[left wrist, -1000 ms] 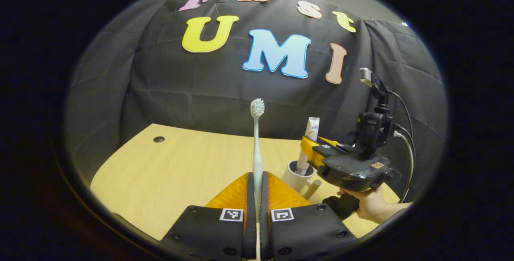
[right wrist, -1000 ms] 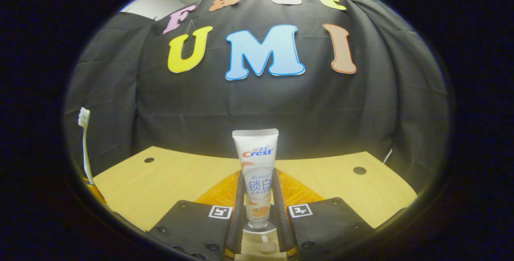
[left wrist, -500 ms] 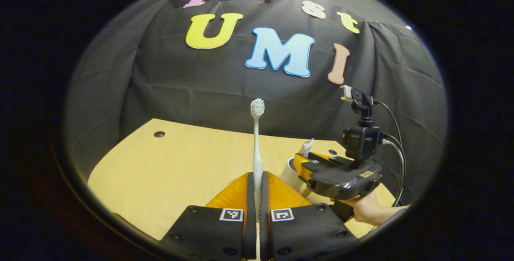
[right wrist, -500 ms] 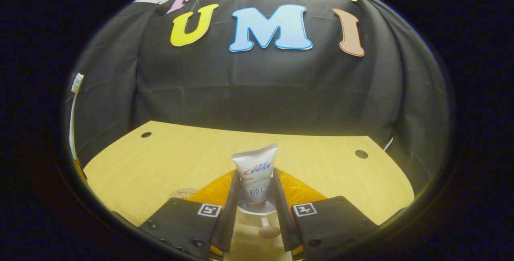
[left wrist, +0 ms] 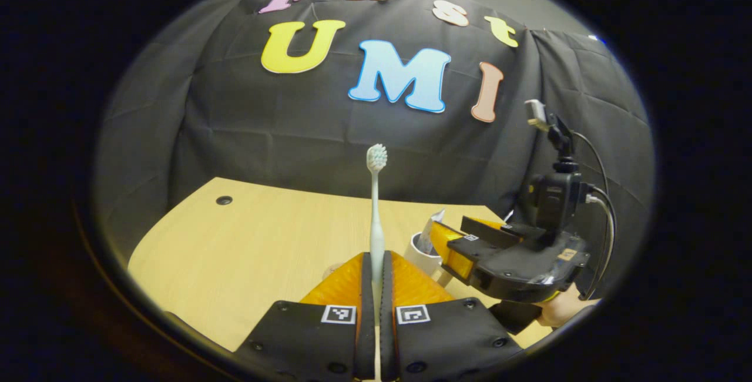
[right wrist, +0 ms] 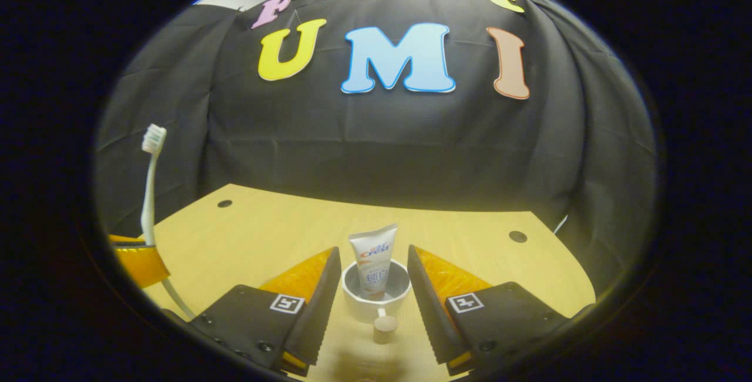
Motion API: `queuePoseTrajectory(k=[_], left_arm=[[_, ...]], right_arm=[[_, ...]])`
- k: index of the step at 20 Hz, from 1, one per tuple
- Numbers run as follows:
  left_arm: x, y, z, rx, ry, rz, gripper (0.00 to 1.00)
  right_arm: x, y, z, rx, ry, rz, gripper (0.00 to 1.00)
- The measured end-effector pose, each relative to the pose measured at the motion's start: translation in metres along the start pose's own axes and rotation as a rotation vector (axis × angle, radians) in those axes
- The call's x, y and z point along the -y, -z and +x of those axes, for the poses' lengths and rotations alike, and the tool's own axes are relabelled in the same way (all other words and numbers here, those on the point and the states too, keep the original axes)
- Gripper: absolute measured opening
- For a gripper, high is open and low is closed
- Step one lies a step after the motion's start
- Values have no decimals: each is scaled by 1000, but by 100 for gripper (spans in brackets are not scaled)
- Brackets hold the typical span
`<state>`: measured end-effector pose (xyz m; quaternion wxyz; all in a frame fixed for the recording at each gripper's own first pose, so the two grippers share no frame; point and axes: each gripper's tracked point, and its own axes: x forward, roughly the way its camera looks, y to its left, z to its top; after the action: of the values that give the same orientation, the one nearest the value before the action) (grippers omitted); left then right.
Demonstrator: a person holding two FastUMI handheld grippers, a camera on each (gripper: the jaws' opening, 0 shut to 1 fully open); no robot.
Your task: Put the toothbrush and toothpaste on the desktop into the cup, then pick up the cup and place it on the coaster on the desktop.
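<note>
Standing in the cup [right wrist: 376, 288], toothpaste [right wrist: 372, 258] sits free between the right gripper [right wrist: 369, 297] fingers, spread wide, touching neither. Left gripper [left wrist: 376, 288] is clamped on the toothbrush [left wrist: 376, 205], upright, bristles at 12 o'clock. Cup rests on the desk [right wrist: 264, 235], at 2 o'clock in the left gripper view.

The cup [right wrist: 376, 291] mouth is partly taken up by the toothpaste [right wrist: 373, 258]. The way over it is blocked by the right hand-held gripper [right wrist: 370, 288], spread around it; open counter [left wrist: 258, 241] is left alongside.
</note>
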<state>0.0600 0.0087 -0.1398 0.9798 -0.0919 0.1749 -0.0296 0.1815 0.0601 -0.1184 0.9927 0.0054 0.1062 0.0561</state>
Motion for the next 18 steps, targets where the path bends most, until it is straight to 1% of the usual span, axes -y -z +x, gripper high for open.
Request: queuePoseTrajectory(k=[2,3,4,5,6,7,8,11,15,16,18], left_arm=[[3,-2,6,5,8,2,11],[6,-4,9,11,14,5,11],[9,-6,12,19,20,9,11],[16,-7,19,27,37,11,11],[21,-8,25,29,48,9,11],[29,-10,36,33,73,9,11],[33,-10,41,36,83,10,11],[45,-18,59,70,112,9,11],[61,-45,81,176,155,-3,11],[66,-48,86,195,166,-6,10],[74,-53,96,223,186,-3,11]], right_arm=[[5,-9,-16,29,4,2,81],[7,-13,-25,45,7,10,83],[10,-17,-34,57,13,21,83],[16,-23,-48,78,28,49,81],[18,-26,-56,88,32,62,83],[27,-32,-68,105,55,74,83],[34,-35,-75,112,73,80,84],[55,-41,-97,130,117,127,84],[81,-37,-118,135,174,171,84],[89,-33,-122,129,192,169,83],[100,-25,-129,114,221,147,83]])
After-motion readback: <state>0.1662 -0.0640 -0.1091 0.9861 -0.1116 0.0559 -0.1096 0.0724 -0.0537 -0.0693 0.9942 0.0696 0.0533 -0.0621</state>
